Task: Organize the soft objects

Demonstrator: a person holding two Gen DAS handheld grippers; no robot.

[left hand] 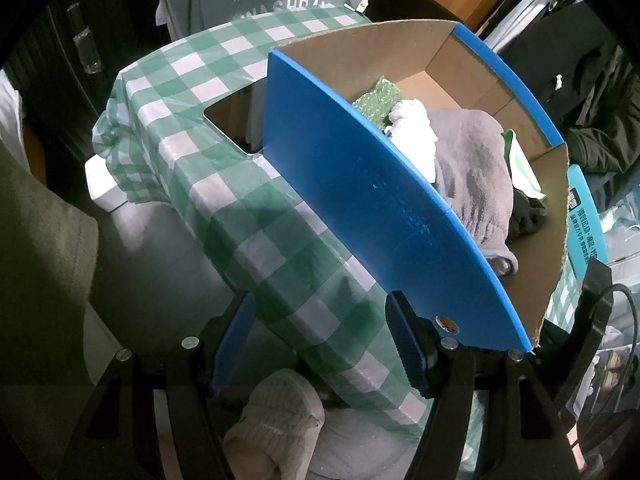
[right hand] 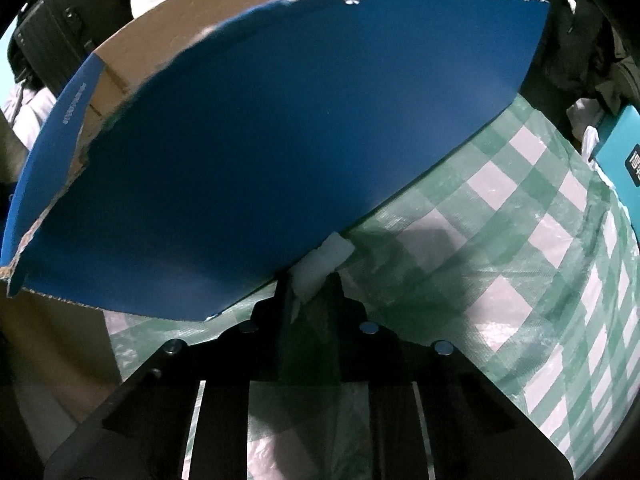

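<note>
A blue cardboard box [left hand: 360,184] stands on the green checked tablecloth [left hand: 208,184]. It holds a grey towel [left hand: 472,176], a white cloth [left hand: 412,128], a green sponge-like cloth [left hand: 376,98] and a dark cloth [left hand: 526,212]. My left gripper [left hand: 320,344] is open and empty, just off the box's near corner. In the right wrist view the box's blue wall [right hand: 280,152] fills the frame. My right gripper [right hand: 316,280] is shut on a small white soft piece [right hand: 324,266] close against that wall.
A tablet-like flat device [left hand: 236,124] lies on the cloth behind the box. A teal box [left hand: 584,220] sits right of it and shows in the right wrist view [right hand: 624,152]. A grey slipper [left hand: 280,420] lies below the table edge. Clothes hang behind.
</note>
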